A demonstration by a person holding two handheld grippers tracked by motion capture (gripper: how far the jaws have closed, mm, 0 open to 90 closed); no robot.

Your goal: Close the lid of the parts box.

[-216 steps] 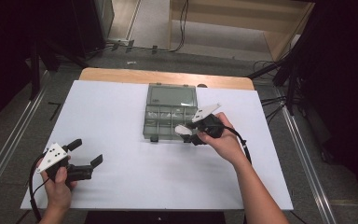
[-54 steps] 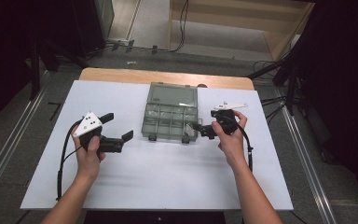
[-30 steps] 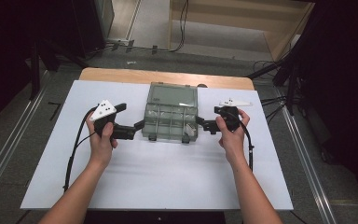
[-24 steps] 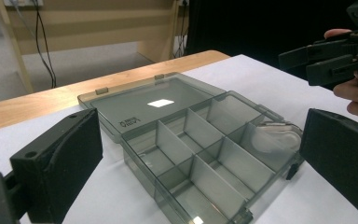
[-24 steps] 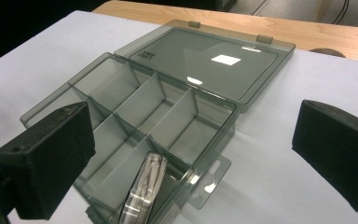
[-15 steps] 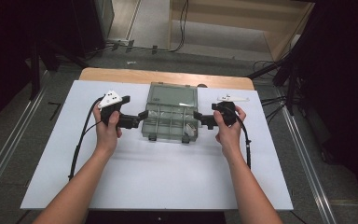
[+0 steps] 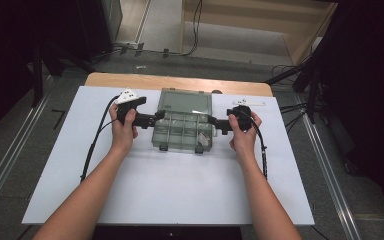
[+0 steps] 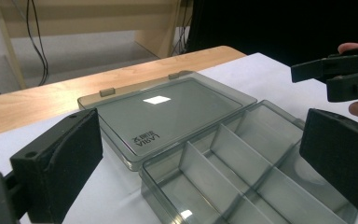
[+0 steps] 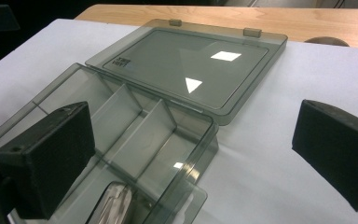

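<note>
Where dividers blur, organizer box (image 9: 135, 121), pale contents (image 9: 114, 205) cut off, unidentifiable.

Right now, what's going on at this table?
A person holds the left gripper and right gripper at either end of a smoky plastic organizer box on the white table. Its lid lies flat open behind the tray. Both grippers' jaws are open, neither clamping anything.
</note>
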